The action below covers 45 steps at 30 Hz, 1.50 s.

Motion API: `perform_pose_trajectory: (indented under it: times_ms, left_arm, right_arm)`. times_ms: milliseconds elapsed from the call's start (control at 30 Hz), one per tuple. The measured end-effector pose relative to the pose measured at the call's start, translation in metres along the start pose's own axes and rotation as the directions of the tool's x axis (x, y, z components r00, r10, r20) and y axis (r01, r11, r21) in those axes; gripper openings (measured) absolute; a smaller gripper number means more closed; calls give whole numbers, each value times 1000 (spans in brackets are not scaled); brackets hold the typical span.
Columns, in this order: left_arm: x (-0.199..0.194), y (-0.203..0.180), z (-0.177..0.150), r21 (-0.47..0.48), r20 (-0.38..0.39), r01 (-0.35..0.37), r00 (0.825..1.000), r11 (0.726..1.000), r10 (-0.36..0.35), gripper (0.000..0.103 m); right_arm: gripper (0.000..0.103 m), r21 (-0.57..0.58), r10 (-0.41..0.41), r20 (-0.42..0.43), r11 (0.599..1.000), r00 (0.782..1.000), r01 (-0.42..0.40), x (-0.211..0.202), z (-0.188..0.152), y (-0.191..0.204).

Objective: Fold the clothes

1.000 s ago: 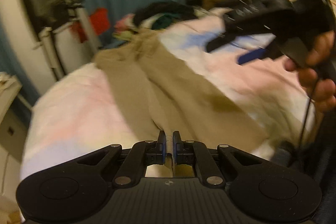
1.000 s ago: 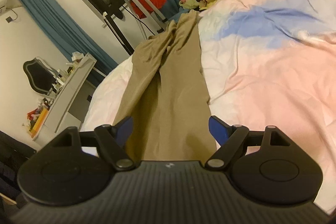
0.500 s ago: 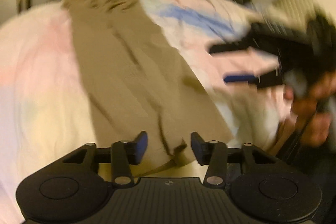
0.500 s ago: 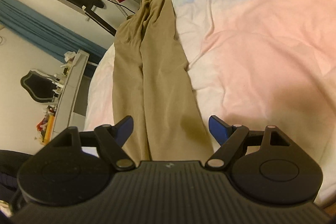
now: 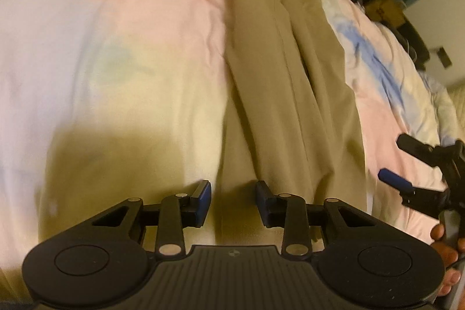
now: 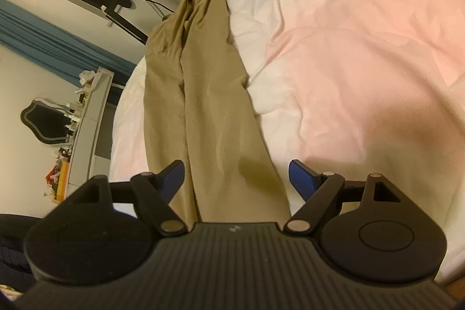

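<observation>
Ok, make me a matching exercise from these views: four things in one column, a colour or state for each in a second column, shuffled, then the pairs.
Things
1. trousers
2. right tool
3. curtain
4. duvet

Colour or state
A. pink, white and blue patches
B. jaws wide apart, nothing gripped
C. tan, laid out lengthwise on the bed
D. teal blue, hanging by the wall

Pairs: 1-C, 2-B, 3-D, 4-A
</observation>
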State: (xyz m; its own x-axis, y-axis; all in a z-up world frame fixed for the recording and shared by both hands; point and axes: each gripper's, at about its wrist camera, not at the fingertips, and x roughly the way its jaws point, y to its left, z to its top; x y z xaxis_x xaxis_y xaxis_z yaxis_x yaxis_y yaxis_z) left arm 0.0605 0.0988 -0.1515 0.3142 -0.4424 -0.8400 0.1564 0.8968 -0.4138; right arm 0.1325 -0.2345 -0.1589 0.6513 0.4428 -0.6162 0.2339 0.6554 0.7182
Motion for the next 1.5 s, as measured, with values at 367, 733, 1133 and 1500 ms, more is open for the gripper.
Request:
perform_pose_trajectory:
  times_ms: [367,733,1133,1500]
  left_arm:
    - [-14,10,-7,-21,15,38,999,999,-38,5]
    - [-32,43,-8,-178,55,50,998,983,-40,16]
    - [-2,42,-6,-146,-39,70,996,987,-76,49]
    - [-47,41,-9,-174,66,167,985,970,-158,6]
  right_arm:
    - [80,15,-38,-86,999,996,39,14,-8,-11]
    - [79,106,-9,-150,994,989,25,17,-19,-27]
    - [80,-249,-171,-217,962,961,115,33,-47,19]
    - [12,-202,-71,-223,979,972,25,-2,-39,38]
